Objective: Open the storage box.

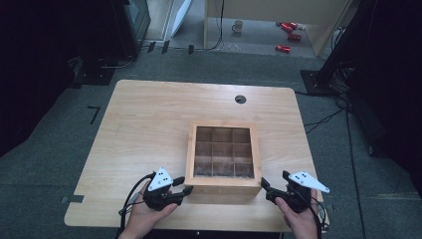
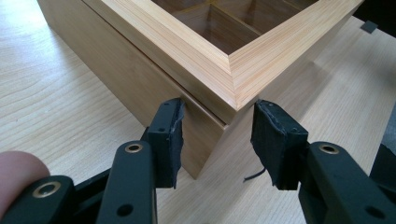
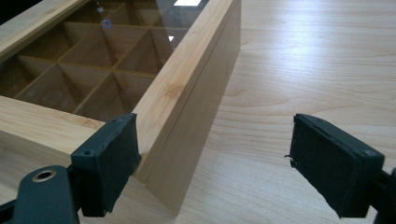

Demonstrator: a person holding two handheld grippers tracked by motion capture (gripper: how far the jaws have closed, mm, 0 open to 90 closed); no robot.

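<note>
One wooden box [image 1: 223, 155] sits on my counter [image 1: 149, 119], right of the middle and close to my edge. Its lid is a wood frame around a clear pane, and through it I count nine compartments, three by three.

My left claw [image 1: 182, 190] is at the box's near left corner. In the left gripper view its jaws stand spread, one on each side of that corner [image 2: 232, 100], just off the wood near the seam under the lid; I cannot tell whether a pad brushes the wall. My left hand [image 1: 144, 214] holds it from below.

My right claw [image 1: 265, 188] is at the near right corner, jaws spread wide. In the right gripper view one pad [image 3: 109, 161] sits against the box's corner and the other pad [image 3: 334, 163] hangs well apart over bare counter.

Around us: one round cable hole [image 1: 240, 99] in the counter beyond the box. On the floor past the counter stand one mug [image 1: 238, 26] and four red cans [image 1: 287, 36].
</note>
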